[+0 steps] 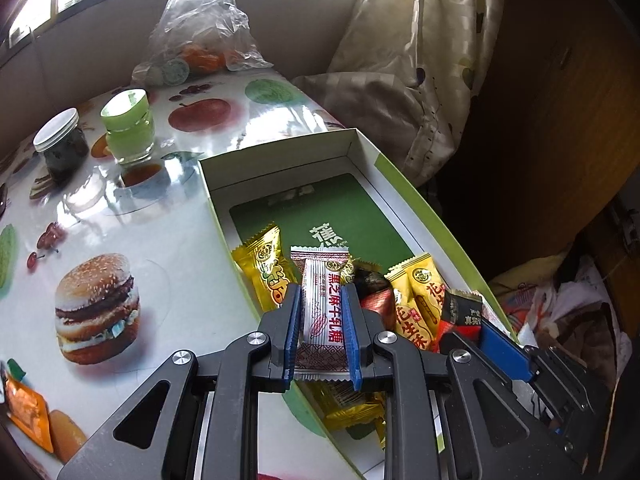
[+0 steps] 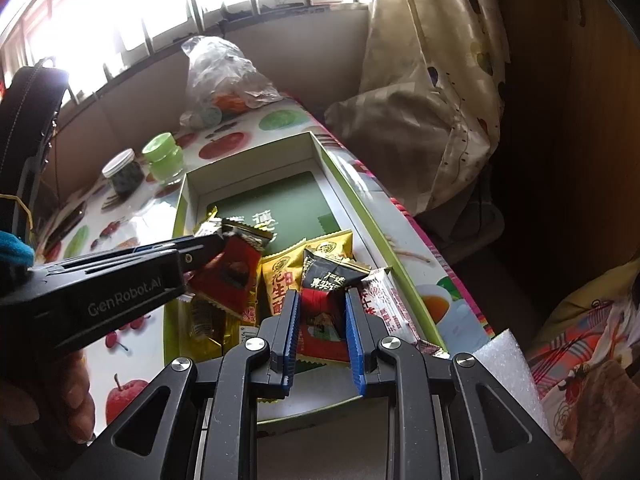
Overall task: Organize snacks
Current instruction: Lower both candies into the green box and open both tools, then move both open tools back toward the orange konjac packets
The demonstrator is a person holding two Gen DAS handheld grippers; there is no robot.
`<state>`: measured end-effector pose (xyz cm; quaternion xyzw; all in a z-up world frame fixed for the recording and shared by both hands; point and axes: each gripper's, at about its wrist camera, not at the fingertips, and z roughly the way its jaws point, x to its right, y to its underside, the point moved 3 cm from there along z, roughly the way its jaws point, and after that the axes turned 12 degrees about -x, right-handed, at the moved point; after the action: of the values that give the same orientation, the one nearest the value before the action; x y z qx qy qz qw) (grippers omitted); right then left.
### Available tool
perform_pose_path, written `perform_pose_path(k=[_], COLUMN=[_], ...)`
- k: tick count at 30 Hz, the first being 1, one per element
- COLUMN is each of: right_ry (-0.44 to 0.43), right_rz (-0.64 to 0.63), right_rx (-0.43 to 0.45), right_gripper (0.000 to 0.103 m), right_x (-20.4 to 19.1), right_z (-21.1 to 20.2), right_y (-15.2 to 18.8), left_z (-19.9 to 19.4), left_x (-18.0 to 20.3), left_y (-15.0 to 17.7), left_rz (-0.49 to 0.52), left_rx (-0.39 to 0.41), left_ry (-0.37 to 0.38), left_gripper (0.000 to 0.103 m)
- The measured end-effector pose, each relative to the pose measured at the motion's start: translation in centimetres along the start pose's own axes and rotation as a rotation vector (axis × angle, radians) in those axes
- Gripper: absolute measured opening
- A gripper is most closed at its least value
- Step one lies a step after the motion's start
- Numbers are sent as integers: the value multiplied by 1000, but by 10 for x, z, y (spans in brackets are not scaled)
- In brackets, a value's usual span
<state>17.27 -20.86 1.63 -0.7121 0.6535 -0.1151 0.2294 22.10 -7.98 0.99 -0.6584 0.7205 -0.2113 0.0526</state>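
Left gripper [image 1: 320,312] clamping white nougat bar [image 1: 323,312], long axis running along fingers, hanging over box [image 1: 420,196]; right gripper [image 2: 322,312] pinching red-black packet [image 2: 322,312] beside it

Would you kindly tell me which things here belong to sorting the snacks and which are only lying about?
Job:
box
white candy in the left tool
red-black packet in the right tool
yellow packets in the box

Lying about:
dark jar
green jar
plastic bag
curtain
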Motion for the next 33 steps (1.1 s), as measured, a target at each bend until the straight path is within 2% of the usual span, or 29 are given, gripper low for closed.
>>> perform_pose_path(k=[19,22,24,26,33], right_ry=[-18,-27,-29,-33,-33], right_rz=[-19,-23,-24,-23,-26], right_rx=[20,20,20,22,25], right_gripper=[21,26,28,31,35], right_x=[1,0,-1,-1,-4], right_z=[5,5,5,4,3], right_y=[-6,-6,-6,-6,-6], left_z=[3,2,1,0,-3], left_x=[1,1,1,1,1], left_y=[-3,-3,-3,-3,-4], left_rz=[10,11,11,12,13], left_rx=[3,7,11,15,19], left_ry=[-12,-10,-14,-16,-17], left_gripper=[21,25,35,38,39])
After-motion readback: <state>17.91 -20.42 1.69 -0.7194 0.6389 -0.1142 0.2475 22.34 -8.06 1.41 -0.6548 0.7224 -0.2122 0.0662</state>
